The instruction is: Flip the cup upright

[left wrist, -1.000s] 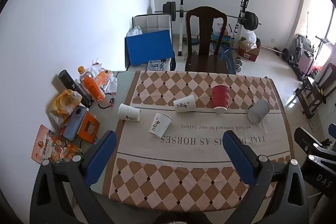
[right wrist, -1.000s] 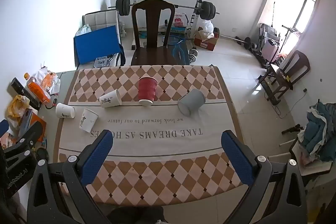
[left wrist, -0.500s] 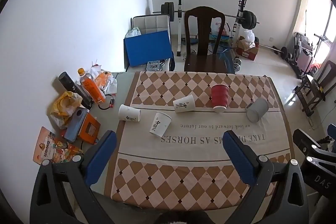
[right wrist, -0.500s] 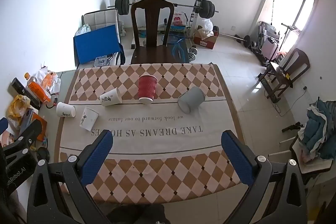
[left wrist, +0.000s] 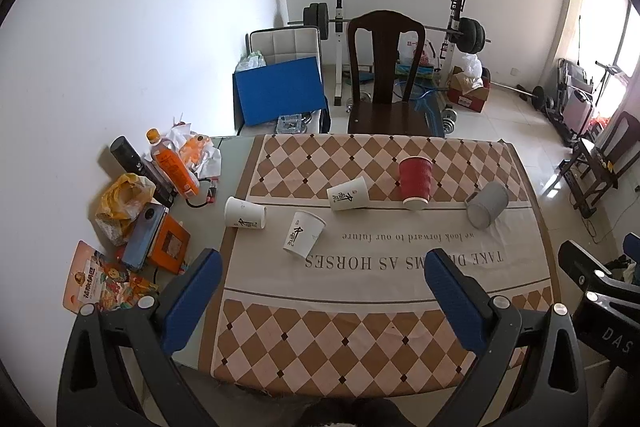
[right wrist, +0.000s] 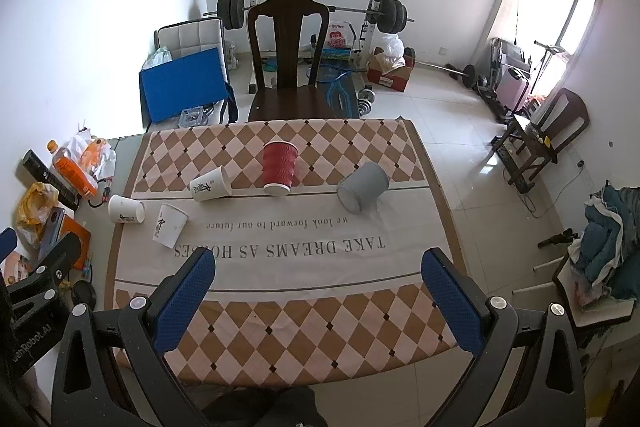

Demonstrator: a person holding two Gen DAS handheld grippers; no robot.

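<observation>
Red cup [left wrist: 415, 181] stands upside down mid-table; grey cup [left wrist: 487, 205] lies to its right, three white cups to its left. My left gripper [left wrist: 320, 291] and right gripper [right wrist: 316, 287] gape, empty.

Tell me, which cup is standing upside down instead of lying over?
The red cup. It stands on its rim, mouth down; the three white cups and the grey cup lie tipped over.

Red cup [left wrist: 415, 180] upside down, mid table. Grey cup [left wrist: 487, 205] tipped over, right. Three white cups [left wrist: 347, 193] [left wrist: 303, 234] [left wrist: 244, 213] lying left.
</observation>
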